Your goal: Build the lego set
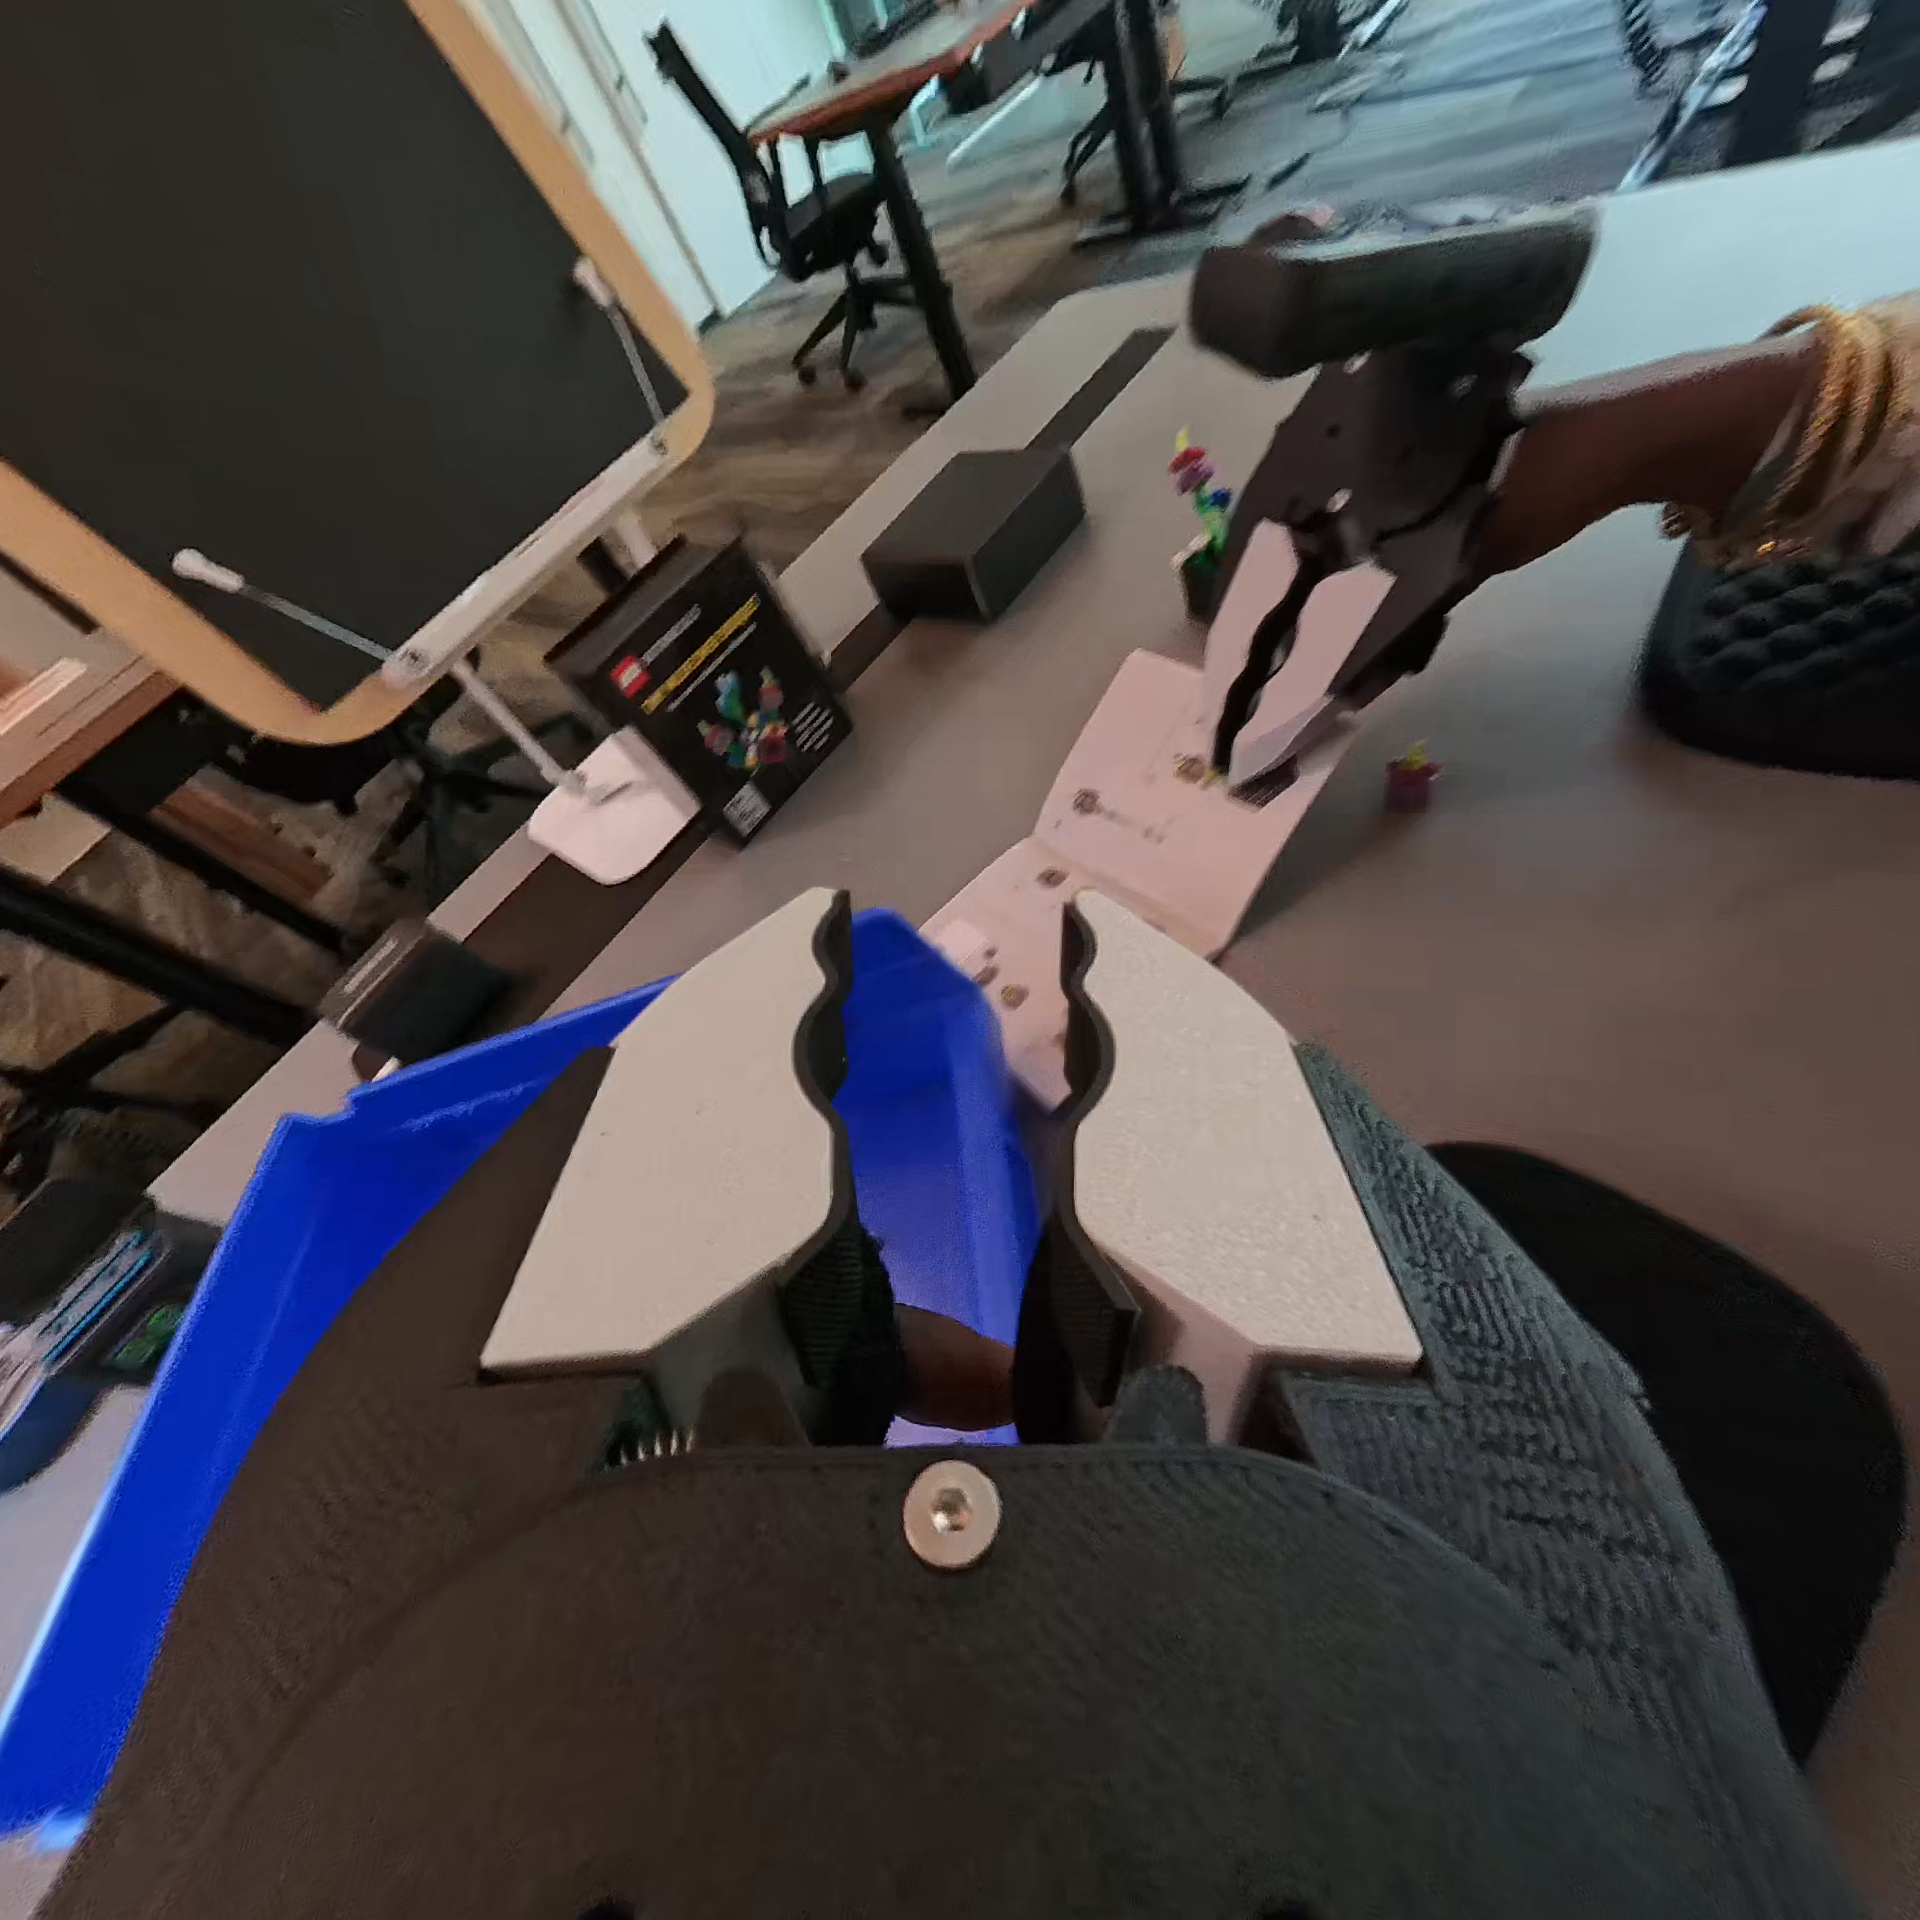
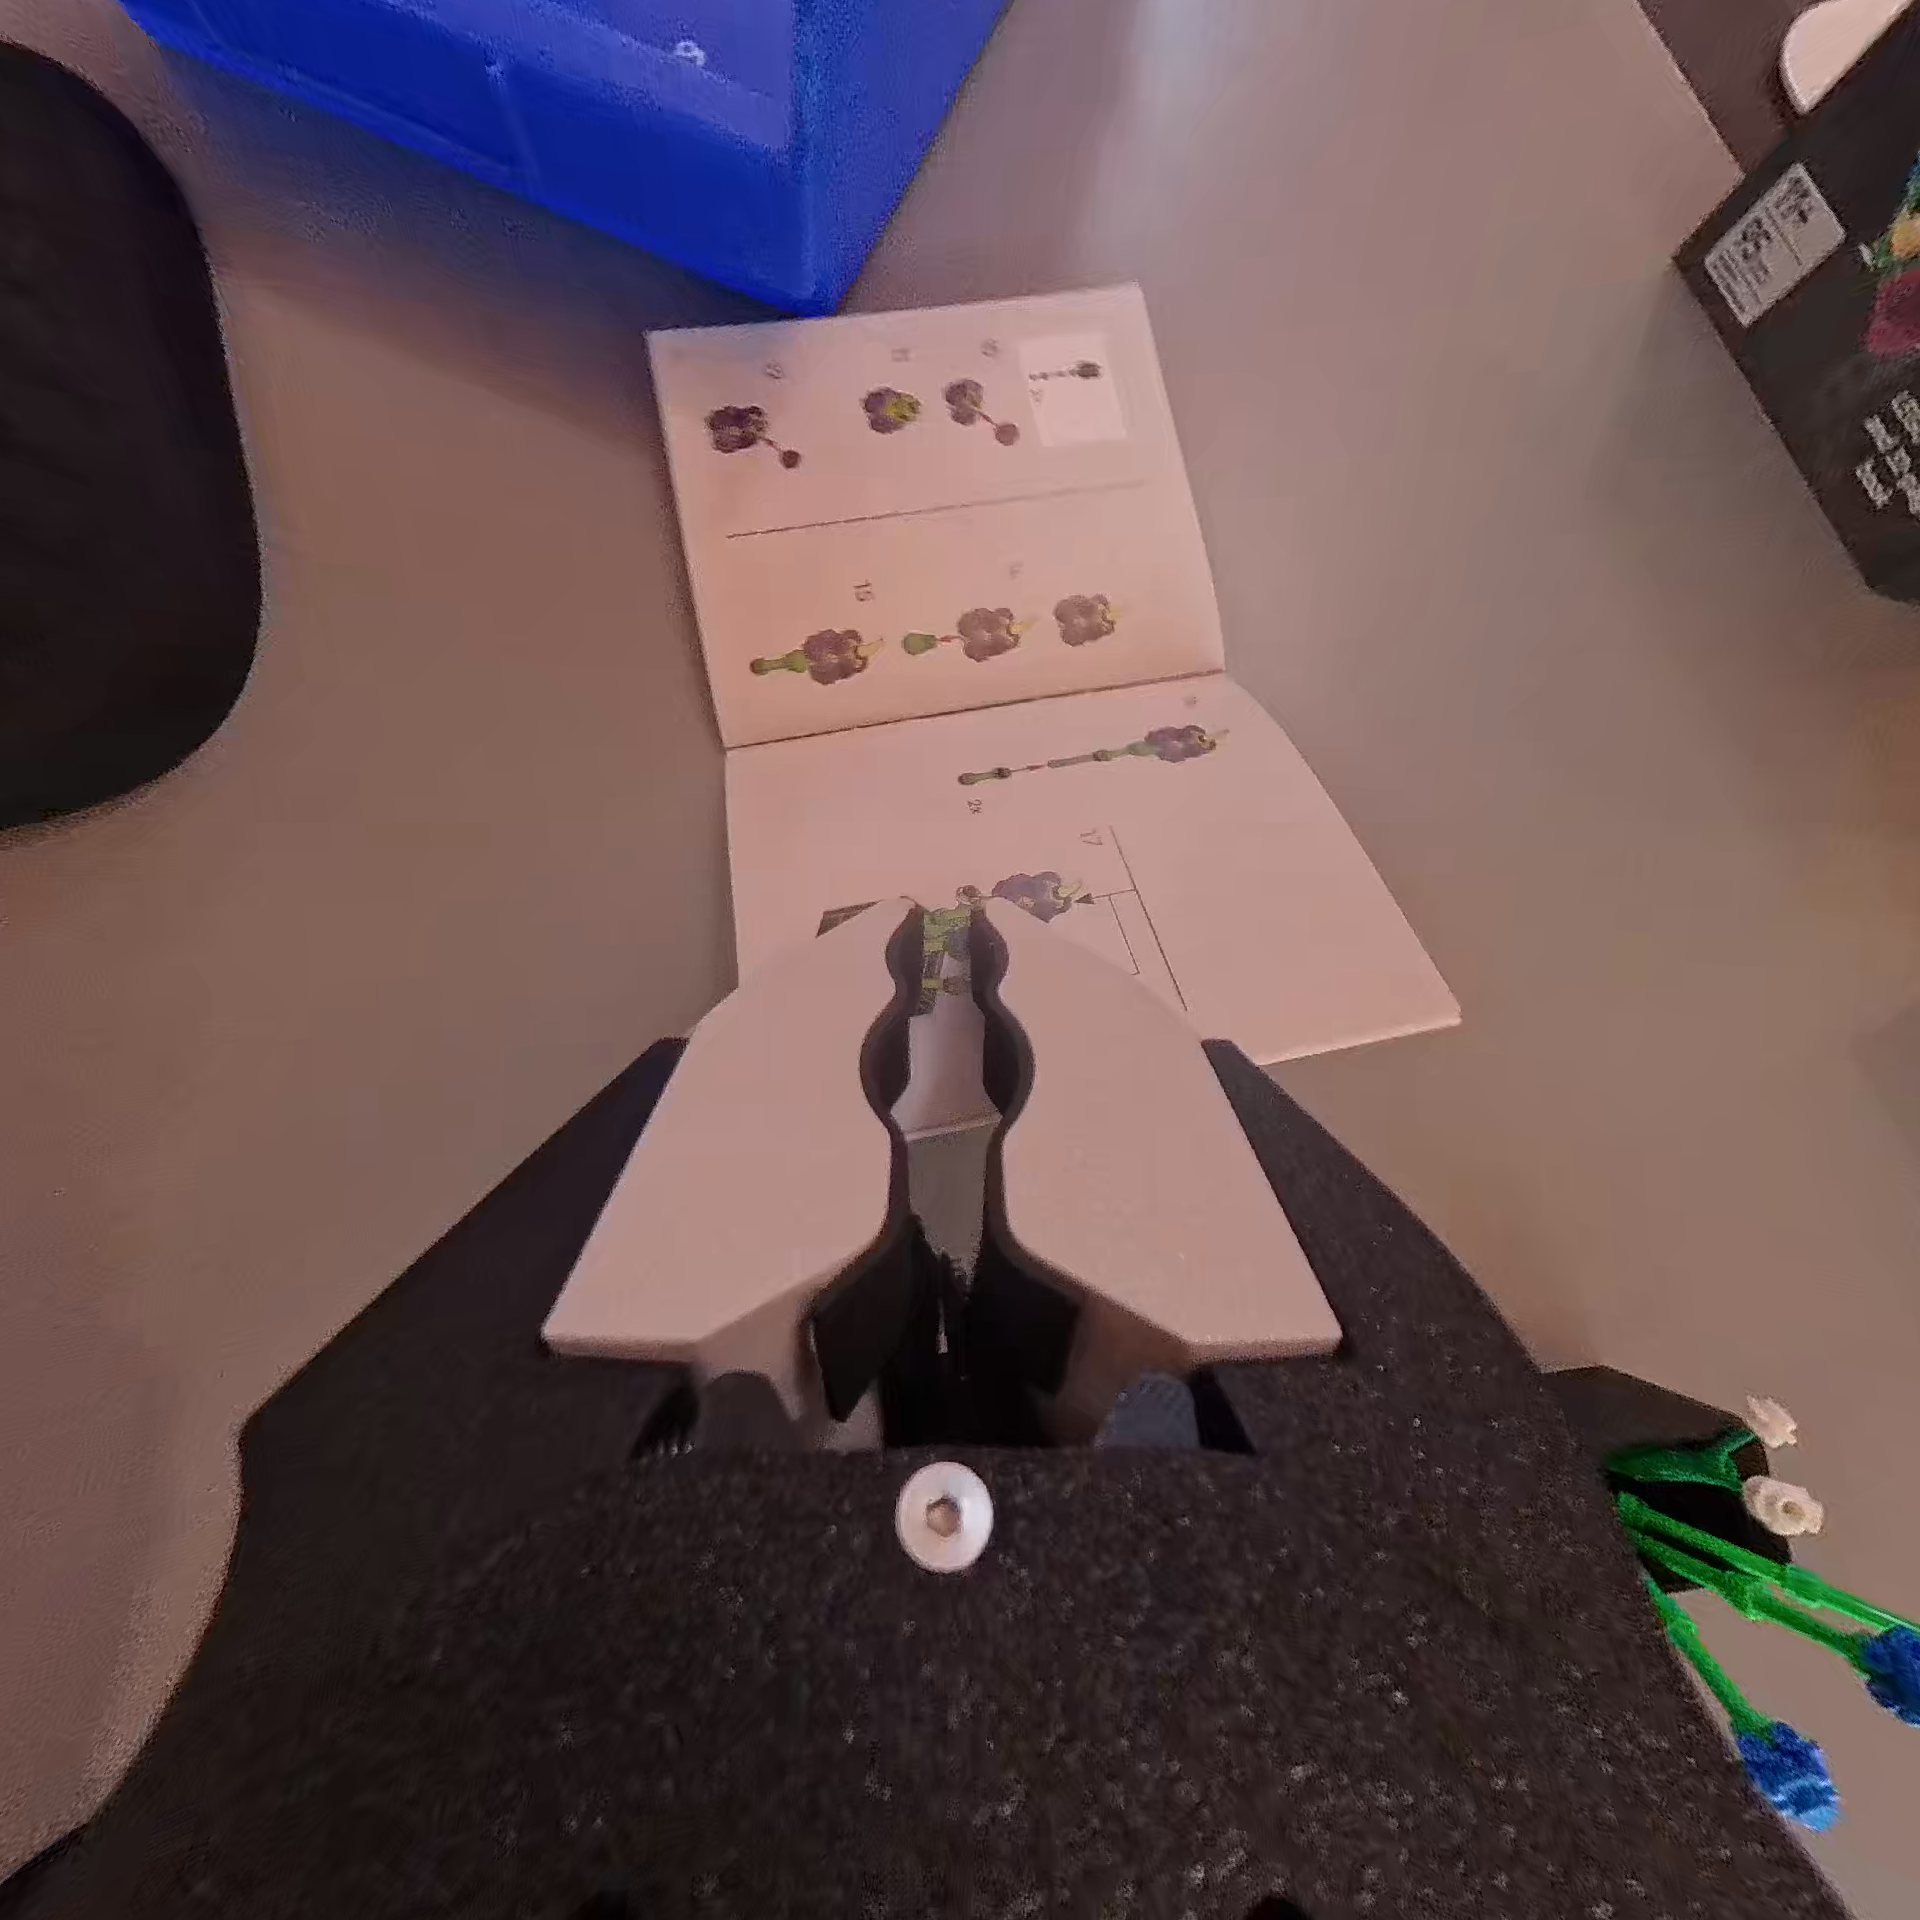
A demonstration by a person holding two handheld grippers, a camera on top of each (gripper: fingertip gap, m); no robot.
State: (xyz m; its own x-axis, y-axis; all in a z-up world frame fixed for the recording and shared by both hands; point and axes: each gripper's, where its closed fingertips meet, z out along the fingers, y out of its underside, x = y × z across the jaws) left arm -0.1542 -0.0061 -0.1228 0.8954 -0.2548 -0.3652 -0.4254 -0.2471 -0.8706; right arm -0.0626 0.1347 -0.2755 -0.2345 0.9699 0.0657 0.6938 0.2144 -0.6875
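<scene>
Desk [image 2: 416, 727] — grey surface, carries all items below.

Left gripper [image 1: 956, 935] — raised above the blue bin [image 1: 312, 1299]; fingers [image 1: 717, 1122] spread apart with a clear gap, nothing between them.

Right gripper [image 2: 940, 920] — tips lowered onto the near page of the instruction booklet [image 2: 935, 499]; fingers [image 2: 748, 1122] drawn nearly together on a small green lego piece [image 2: 943, 930] pinched at the tips. The left wrist view shows the same gripper [image 1: 1247, 748] farther off, tips down on the booklet [image 1: 1143, 831], held by a hand [image 1: 1621, 468] with gold bangles.

Instruction booklet — lies open and flat, just beside a corner of the blue bin [image 2: 623, 135]; pages show purple flower assembly steps.

Lego box [image 2: 1829, 343] — black, printed with flowers, stands at the desk's edge, apart from the booklet; also seen in the left wrist view [image 1: 717, 696].

Built lego flowers [image 2: 1766, 1621] — green stems with blue and white blooms, beside the right gripper's body; the base is hidden.

Small purple lego piece [image 1: 1413, 779] — on the desk just beyond the booklet.

Black rectangular block [image 1: 977, 530] — near the desk's far edge.
</scene>
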